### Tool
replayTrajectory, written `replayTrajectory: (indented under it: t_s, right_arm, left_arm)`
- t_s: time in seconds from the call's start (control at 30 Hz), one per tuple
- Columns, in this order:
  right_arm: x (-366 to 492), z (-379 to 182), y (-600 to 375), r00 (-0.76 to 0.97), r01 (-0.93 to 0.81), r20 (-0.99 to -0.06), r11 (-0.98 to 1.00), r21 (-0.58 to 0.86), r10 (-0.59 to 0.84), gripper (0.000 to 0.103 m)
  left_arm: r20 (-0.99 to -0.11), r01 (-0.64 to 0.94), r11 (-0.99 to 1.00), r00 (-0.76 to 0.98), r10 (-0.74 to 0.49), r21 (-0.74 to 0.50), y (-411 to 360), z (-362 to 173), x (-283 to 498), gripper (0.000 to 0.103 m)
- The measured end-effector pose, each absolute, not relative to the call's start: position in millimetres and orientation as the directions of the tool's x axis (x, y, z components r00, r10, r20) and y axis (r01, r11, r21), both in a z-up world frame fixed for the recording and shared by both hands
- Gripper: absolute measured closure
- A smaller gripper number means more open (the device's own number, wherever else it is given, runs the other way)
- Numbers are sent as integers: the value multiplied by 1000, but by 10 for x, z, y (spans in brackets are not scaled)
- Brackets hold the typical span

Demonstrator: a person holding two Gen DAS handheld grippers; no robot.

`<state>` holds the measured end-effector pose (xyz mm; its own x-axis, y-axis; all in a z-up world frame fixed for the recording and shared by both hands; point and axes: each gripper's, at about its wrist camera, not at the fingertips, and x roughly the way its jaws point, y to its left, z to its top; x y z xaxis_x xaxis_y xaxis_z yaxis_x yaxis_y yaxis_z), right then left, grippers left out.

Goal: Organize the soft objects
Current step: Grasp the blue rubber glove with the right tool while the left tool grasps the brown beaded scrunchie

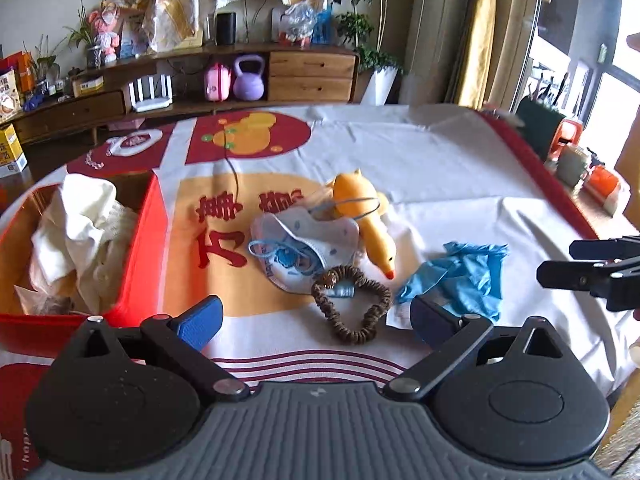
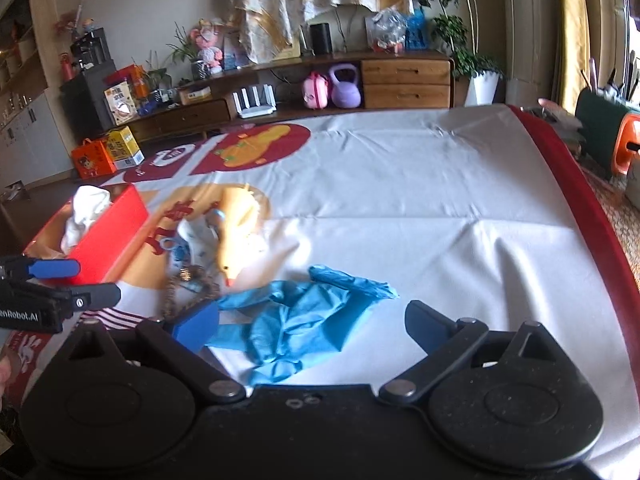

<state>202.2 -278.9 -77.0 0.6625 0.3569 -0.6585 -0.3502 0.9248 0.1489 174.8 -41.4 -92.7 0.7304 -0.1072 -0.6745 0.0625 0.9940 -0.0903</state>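
Note:
A red box (image 1: 140,248) at the left holds white cloths (image 1: 80,236). On the tablecloth lie a yellow rubber duck (image 1: 366,220), a white and blue face mask (image 1: 304,240), a brown scrunchie (image 1: 352,304) and crumpled blue gloves (image 1: 460,276). My left gripper (image 1: 316,320) is open and empty, with the scrunchie between its fingers. My right gripper (image 2: 312,326) is open and empty, just above the blue gloves (image 2: 296,324). The red box (image 2: 108,236), the duck (image 2: 232,236) and the scrunchie (image 2: 188,288) show at the left of the right wrist view.
The table (image 2: 440,200) carries a white, red and orange cloth. Its red edge (image 2: 580,208) runs down the right side. A wooden sideboard (image 1: 312,76) with a purple kettlebell (image 1: 249,78) stands behind. The right gripper shows at the right edge of the left wrist view (image 1: 592,272).

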Motion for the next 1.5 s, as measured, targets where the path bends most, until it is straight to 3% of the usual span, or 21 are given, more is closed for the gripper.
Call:
replayTrajectory:
  t_s: [0.8, 1.0, 1.13, 1.2, 1.37, 1.5]
  right_arm:
    - [2646, -1271, -2519, 607, -293, -746, 950, 111, 274, 19]
    - [2681, -1327, -2467, 607, -283, -755, 955, 85, 247, 26]
    - [2660, -1337, -2427, 615, -284, -755, 957, 54, 225, 36]
    - [2642, -1331, -2403, 624, -284, -753, 958, 32, 210, 52]
    - [2614, -1310, -2366, 629, -290, -752, 957, 6, 196, 77]
    - [2586, -1297, -2344, 633, -301, -750, 954, -8, 194, 93]
  left_arm:
    - [-739, 117, 991, 663, -125, -63, -685, -1498, 2289, 4]
    - [-739, 124, 991, 663, -118, -46, -696, -1530, 2313, 11]
    - [-730, 135, 990, 674, -113, -29, -714, -1512, 2312, 28]
    - [-726, 139, 990, 678, -112, -23, -719, -1500, 2315, 37]
    - [-718, 136, 990, 687, -112, -25, -684, -1485, 2308, 69]
    - [-717, 137, 989, 685, -129, -46, -633, -1477, 2304, 80]
